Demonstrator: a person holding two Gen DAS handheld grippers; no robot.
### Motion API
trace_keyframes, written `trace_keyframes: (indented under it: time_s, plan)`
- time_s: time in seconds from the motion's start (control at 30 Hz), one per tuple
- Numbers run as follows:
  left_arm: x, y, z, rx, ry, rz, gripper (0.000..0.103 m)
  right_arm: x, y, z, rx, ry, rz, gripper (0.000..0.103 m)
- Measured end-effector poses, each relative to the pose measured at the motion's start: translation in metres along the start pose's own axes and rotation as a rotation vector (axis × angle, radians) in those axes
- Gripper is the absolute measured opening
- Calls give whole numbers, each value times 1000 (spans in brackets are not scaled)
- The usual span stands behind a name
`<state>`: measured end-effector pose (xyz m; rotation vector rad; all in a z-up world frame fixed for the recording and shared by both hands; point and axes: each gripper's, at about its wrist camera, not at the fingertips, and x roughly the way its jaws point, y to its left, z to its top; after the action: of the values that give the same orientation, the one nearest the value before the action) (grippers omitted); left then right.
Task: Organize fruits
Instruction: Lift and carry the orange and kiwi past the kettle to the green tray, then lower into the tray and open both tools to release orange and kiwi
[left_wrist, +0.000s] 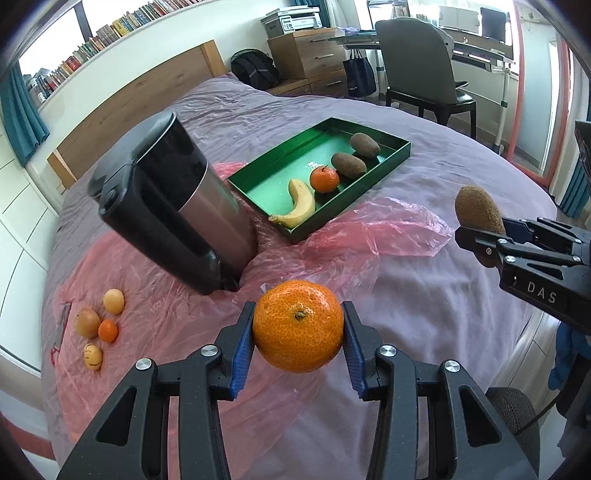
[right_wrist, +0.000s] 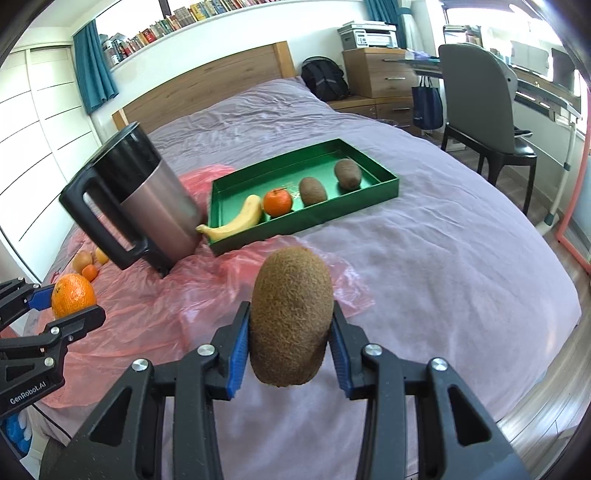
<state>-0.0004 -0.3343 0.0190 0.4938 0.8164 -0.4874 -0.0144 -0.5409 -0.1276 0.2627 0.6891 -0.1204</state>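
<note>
Left tongs (left_wrist: 298, 334): closed on a mandarin (left_wrist: 297, 325), held above the pink plastic sheet (left_wrist: 155, 332) on the bed (left_wrist: 443, 295).
Right tongs (right_wrist: 291, 341): gripping a kiwi (right_wrist: 291, 315) upright.
Tray (right_wrist: 306, 229): green, on the bed, holding a banana (right_wrist: 236, 219), a second mandarin (right_wrist: 277, 202) and two kiwis (right_wrist: 312, 190) in a row.
Kettle (right_wrist: 147, 199): tilted, just left of the tray.
Loose fruit (left_wrist: 98, 325): four small pieces on the plastic, far left.

Orange mandarin (left_wrist: 297, 325), brown kiwi (right_wrist: 291, 317), green tray (left_wrist: 391, 162), yellow banana (left_wrist: 297, 205), mauve bedspread (left_wrist: 424, 288)
</note>
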Motion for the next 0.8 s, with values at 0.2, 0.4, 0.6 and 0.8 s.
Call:
trace_keyframes:
  time_s: [0.2,0.4,0.6,0.8]
  plan:
    - [27,-10,37,0,-10,-27,39,22,-16,13,17,-8,-21,19]
    - [66,-9,81,-33,-19,-45,39,49,-27,42,19,-21,-35,19]
    - [113,1,118,-82,-17,-35,39,94,-36,91,10,-32,-33,19]
    - [165,17,148,-158,-6,18,39,144,-34,143,-31,-45,-27,19]
